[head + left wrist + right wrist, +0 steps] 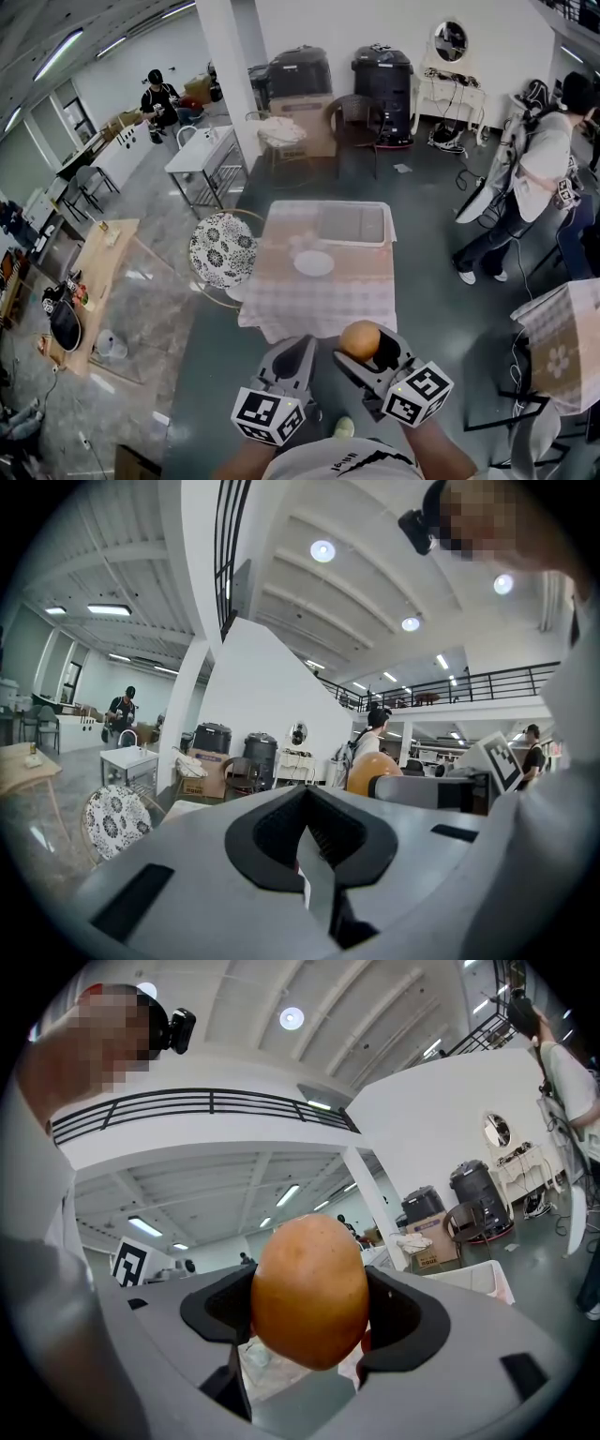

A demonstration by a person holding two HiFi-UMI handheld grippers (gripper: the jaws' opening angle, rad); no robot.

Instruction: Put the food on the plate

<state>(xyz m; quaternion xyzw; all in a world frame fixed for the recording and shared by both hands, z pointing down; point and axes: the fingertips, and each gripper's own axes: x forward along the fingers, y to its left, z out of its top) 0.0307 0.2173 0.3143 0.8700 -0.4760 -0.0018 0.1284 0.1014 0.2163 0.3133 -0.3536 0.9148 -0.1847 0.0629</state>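
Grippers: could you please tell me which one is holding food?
The right gripper: its fingers clamp a round orange food item; the left gripper is shut on nothing.

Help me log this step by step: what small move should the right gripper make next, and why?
Probably carry the right gripper forward and down toward the white plate. It is shut on the round orange-brown food, held near the person's body, while the plate lies on the checked table ahead, well apart from it.

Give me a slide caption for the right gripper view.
Right gripper shut on an orange-brown piece of food, ceiling lights behind.
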